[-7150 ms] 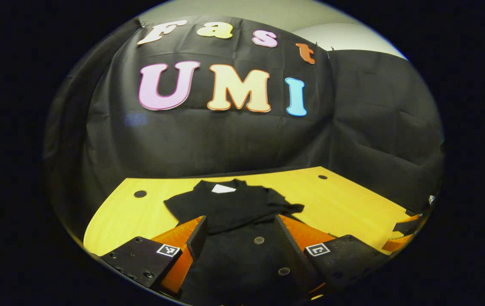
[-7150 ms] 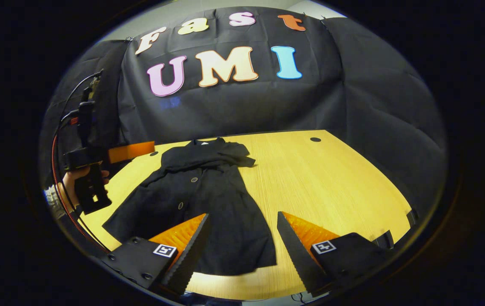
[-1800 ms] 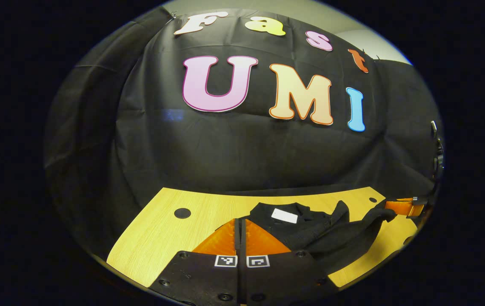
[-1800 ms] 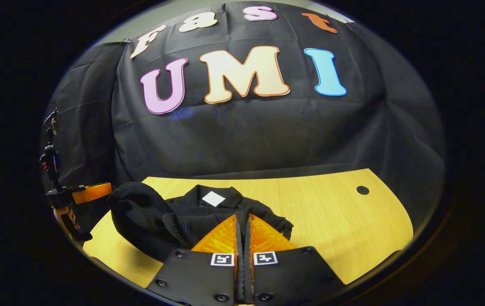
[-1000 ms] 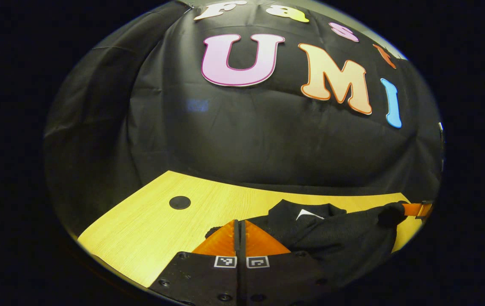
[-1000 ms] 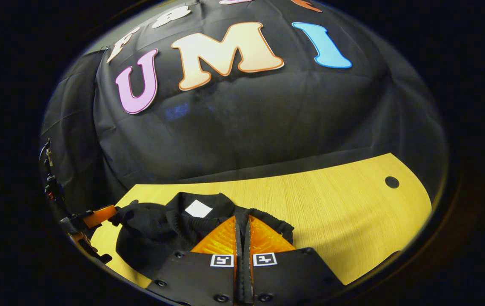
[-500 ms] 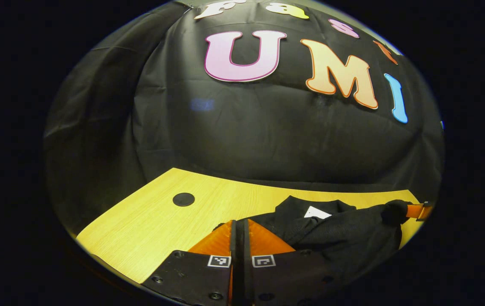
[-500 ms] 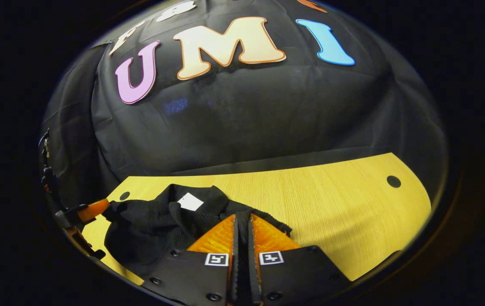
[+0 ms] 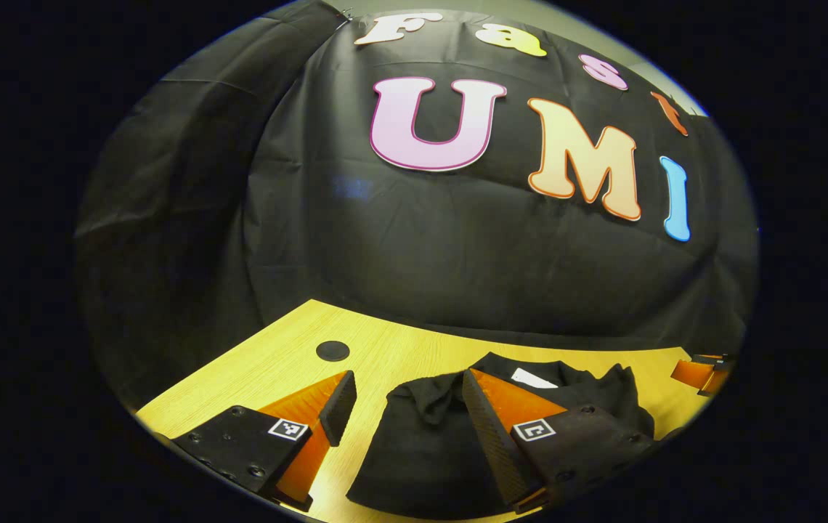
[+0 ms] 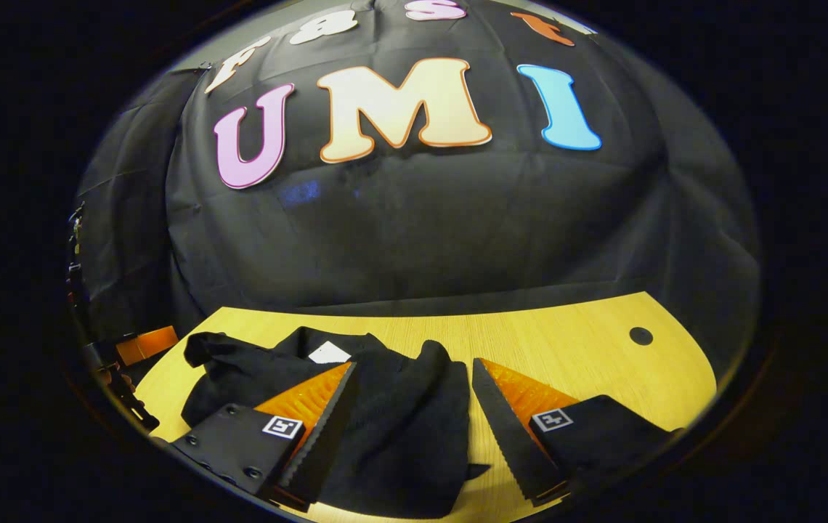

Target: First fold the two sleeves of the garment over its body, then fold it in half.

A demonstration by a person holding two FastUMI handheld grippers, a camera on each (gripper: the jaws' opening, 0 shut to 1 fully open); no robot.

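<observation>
Since both grippers have their fingers spread wide and nothing pinched between them, this looks to me like the tail end of the fold-in-half step, hem side laid up over the collar side. The black garment (image 10: 385, 428) sits bunched on the yellow worktop (image 10: 574, 349), toward its back edge near the booth wall, white neck tag (image 10: 329, 354) peeking out at the far end.

In the right gripper view, the right gripper (image 10: 410, 421) straddles the garment's right part: cloth runs between the two fingers and under the left one, while the right finger is over bare wood just beside the cloth edge. In the left gripper view, the left gripper (image 9: 407, 414) has the garment's left edge lying between its fingers and under the right one.

It's pretty lumpy though, with a loose bit sticking out on the left in the right gripper view. My guess is the next move is backing both grippers off, or tidying that lump so the fold lies flat.
</observation>
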